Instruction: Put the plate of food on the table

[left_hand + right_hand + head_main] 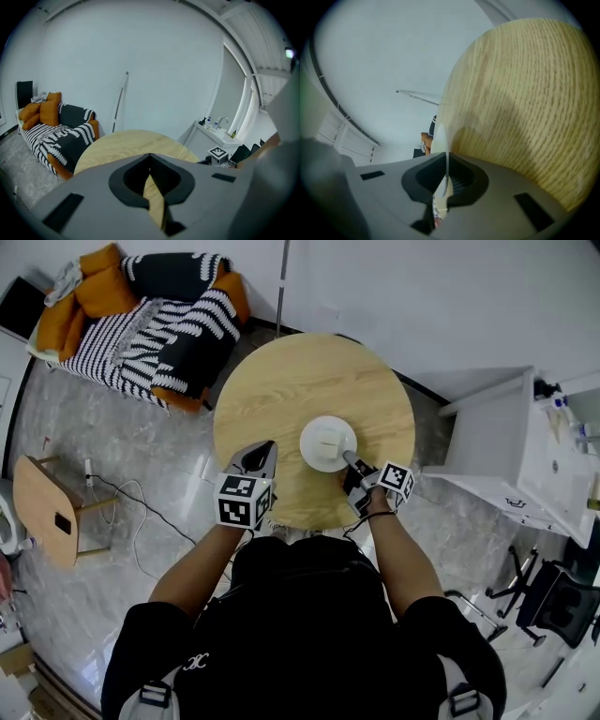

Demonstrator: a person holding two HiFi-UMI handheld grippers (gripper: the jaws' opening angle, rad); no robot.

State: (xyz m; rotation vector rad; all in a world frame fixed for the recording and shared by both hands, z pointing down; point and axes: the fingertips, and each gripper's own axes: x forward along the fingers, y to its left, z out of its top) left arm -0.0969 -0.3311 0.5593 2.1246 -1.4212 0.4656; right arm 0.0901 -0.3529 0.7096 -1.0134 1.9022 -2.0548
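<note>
White round plate [328, 443] carrying a pale piece of food [329, 439], over the near half of the round light-wood table [281, 390]; whether it already rests there cannot be told. The right gripper [349, 461] is clamped on the plate's rim at one side only; the left gripper [265, 448] is closed on nothing. Risk: this one-sided hold may let the plate tip and the food slide, and an early release could drop it. Around: grey marbled floor [122, 465], striped sofa [150, 334], white counter [553, 465].

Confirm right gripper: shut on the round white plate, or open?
Shut on the round white plate: the right gripper has its fingers pinching the thin rim, seen edge-on.
</note>
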